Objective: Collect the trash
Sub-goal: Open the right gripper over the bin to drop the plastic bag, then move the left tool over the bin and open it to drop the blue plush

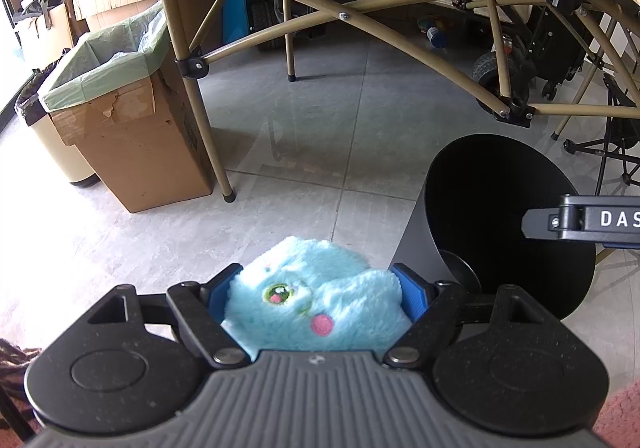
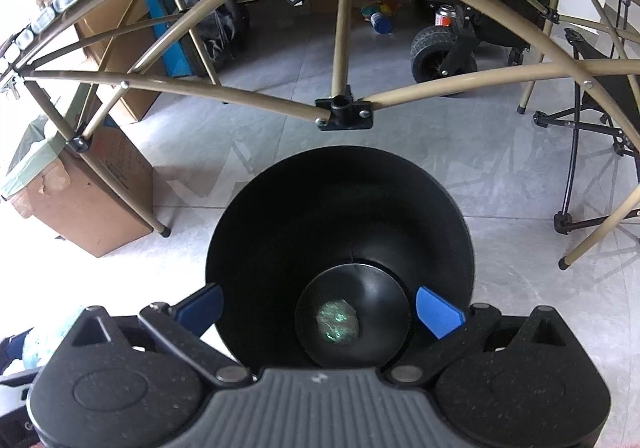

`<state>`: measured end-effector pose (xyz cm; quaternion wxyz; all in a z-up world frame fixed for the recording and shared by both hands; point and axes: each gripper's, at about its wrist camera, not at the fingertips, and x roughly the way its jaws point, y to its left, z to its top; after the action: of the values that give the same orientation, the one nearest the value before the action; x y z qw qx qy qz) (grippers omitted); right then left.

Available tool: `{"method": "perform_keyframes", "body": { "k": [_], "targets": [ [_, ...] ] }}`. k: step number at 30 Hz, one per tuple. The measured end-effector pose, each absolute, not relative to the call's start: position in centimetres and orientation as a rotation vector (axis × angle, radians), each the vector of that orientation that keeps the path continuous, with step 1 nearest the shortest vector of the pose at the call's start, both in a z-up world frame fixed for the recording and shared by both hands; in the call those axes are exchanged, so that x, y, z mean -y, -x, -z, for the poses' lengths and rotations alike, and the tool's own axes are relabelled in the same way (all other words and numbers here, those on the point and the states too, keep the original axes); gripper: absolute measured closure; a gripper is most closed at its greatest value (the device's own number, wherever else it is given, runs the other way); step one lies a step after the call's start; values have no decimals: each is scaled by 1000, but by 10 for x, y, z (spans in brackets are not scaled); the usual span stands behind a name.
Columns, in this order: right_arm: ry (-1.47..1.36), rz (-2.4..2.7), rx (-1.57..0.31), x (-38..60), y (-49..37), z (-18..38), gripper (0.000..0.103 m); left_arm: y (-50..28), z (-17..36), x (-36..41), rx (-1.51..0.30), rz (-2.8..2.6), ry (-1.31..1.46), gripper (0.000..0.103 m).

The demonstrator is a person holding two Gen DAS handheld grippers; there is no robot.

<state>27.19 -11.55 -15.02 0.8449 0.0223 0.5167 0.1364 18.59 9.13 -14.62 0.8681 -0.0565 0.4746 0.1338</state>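
Observation:
A fluffy light-blue plush toy [image 1: 316, 300] with a green eye and pink cheek fills my left gripper [image 1: 316, 290], whose blue pads press on both its sides above the tiled floor. To its right stands a round black bin [image 1: 508, 224], and part of the right gripper [image 1: 580, 221] reaches over its rim. In the right wrist view my right gripper [image 2: 320, 310] hangs wide open over the black bin [image 2: 340, 215], nothing between its blue pads [image 2: 438, 312]. A small greenish crumpled piece [image 2: 338, 322] lies on the bin's bottom.
A cardboard box lined with a green bag [image 1: 124, 119] stands at the left, a beige can [image 1: 56, 151] beside it. A tan folding table frame [image 1: 360, 19] arches over the floor. A wheeled cart [image 2: 440, 47] and black chair legs [image 2: 580, 151] stand behind.

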Motion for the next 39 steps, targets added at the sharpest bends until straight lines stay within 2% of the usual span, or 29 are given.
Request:
{"method": "perform_keyframes", "body": {
  "k": [19, 39],
  "targets": [
    [-96, -218, -1030, 165, -258, 131, 0, -187, 138, -72, -966, -247, 94, 22],
    [-203, -102, -973, 236, -239, 117, 0, -206, 131, -18, -943, -170, 26, 22]
  ]
}}
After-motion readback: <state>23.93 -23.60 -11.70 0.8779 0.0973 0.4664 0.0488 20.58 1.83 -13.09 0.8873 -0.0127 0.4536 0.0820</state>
